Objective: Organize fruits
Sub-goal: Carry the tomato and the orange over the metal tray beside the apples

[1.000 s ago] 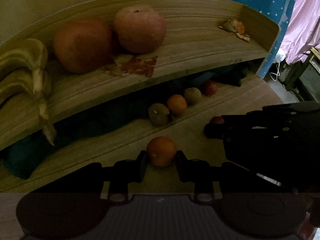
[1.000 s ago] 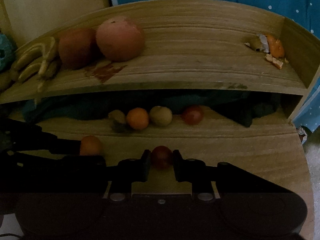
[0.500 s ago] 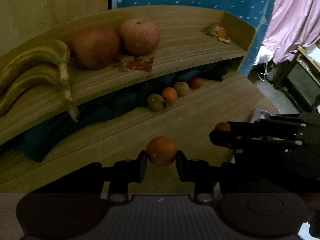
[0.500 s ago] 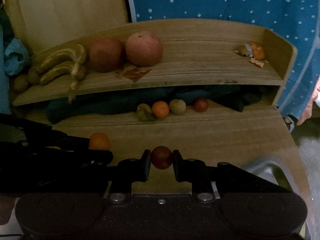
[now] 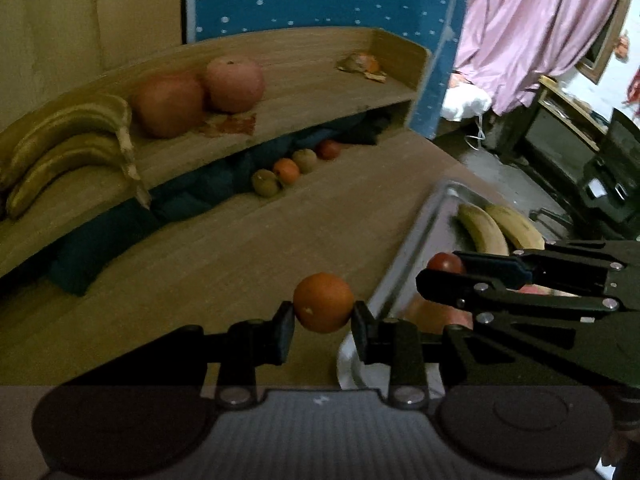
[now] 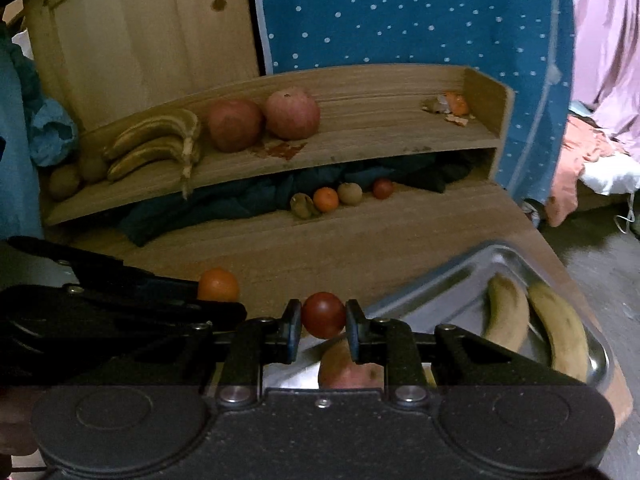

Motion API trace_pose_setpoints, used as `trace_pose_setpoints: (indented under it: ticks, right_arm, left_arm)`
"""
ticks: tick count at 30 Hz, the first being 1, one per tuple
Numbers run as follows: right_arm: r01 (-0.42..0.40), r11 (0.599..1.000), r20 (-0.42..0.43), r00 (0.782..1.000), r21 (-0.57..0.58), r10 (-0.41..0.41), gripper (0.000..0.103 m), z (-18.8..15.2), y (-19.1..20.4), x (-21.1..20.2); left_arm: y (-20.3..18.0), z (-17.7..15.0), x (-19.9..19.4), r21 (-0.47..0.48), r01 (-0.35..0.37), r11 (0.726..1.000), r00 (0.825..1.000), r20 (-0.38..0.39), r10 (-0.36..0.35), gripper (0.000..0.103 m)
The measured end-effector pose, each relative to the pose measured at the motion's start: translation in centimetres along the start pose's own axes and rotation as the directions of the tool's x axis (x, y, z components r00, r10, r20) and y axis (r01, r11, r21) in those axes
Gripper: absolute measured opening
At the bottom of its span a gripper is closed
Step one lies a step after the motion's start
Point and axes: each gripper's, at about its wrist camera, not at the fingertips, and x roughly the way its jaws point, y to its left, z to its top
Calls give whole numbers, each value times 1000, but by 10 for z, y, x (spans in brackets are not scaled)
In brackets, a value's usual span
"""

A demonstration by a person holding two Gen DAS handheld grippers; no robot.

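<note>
My left gripper (image 5: 323, 320) is shut on a small orange (image 5: 323, 302), held above the wooden desk beside the left rim of a metal tray (image 5: 416, 232). My right gripper (image 6: 323, 326) is shut on a small dark red fruit (image 6: 322, 314), over the tray's (image 6: 452, 276) near-left part. In the left wrist view the right gripper (image 5: 436, 276) and its red fruit (image 5: 445, 262) show at the right. The tray holds two bananas (image 6: 532, 320) and an apple (image 6: 348, 368) under my right fingers.
A wooden shelf (image 6: 360, 144) carries two large red fruits (image 6: 292, 114), bananas (image 6: 156, 146), brown fruits at its left end and peel scraps (image 6: 452, 106). Below it sit several small fruits (image 6: 326, 198) before dark cloth (image 6: 208, 208). Right of the desk lie bedding and dark furniture (image 5: 600, 184).
Both grippers have pulled back from the shelf and swung right with their fruits still held. The metal tray with bananas and an apple has come into view beneath them.
</note>
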Motion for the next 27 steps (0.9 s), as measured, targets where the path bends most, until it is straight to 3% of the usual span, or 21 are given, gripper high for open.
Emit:
trace_pose_setpoints:
  ticks: [6, 14, 27]
  right_arm:
    - [34, 999, 1, 999, 30, -34, 24, -19, -2, -23]
    - [41, 998, -34, 999, 44, -39, 24, -36, -32, -33]
    - [-80, 997, -152, 985, -2, 79, 25, -54, -49, -4]
  left_arm:
    - [-16, -13, 2, 30, 37, 999, 999, -32, -36, 34]
    - [-44, -13, 14, 57, 45, 997, 997, -70, -41, 34]
    - [-52, -19, 38, 52, 16, 999, 983, -186, -6, 34]
